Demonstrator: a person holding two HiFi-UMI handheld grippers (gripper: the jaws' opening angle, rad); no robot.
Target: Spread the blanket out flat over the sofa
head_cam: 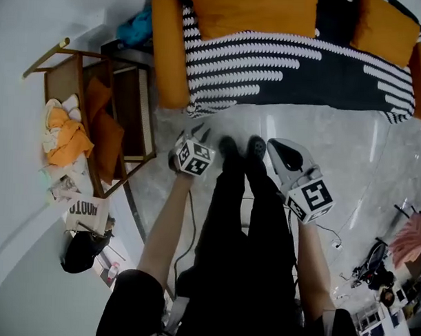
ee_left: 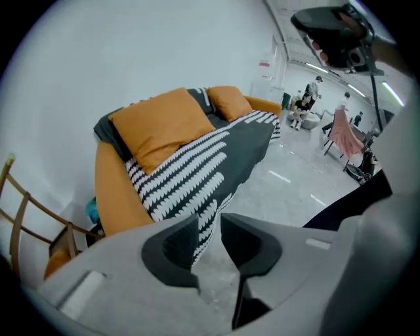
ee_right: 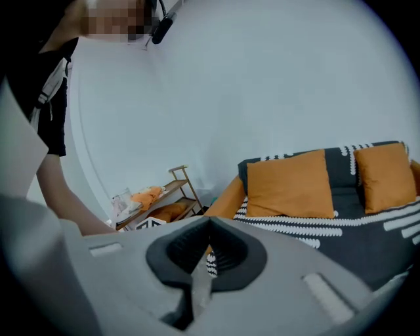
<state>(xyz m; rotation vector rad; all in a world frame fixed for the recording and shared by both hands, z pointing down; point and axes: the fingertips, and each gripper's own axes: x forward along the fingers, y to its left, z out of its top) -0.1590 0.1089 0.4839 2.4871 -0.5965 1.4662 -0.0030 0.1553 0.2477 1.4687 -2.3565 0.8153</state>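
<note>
Both tongs are empty: the left gripper (ee_left: 210, 226) has its jaws apart, and the right gripper (ee_right: 209, 226) has them closed tip to tip. The striped blanket (head_cam: 296, 70) lies across the top of the head view, covering the seat of the sofa (head_cam: 166, 52), with its front edge hanging toward the floor. Two orange cushions (head_cam: 254, 12) rest on its rear part. A one-sided pull would likely skew it or slide it off. A hard tug could topple the cushions, and the closed right jaws would only push folds in.

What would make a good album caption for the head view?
Standing before the orange sofa, its patterned blanket already spread, a person holds the left gripper and right gripper low.
</note>
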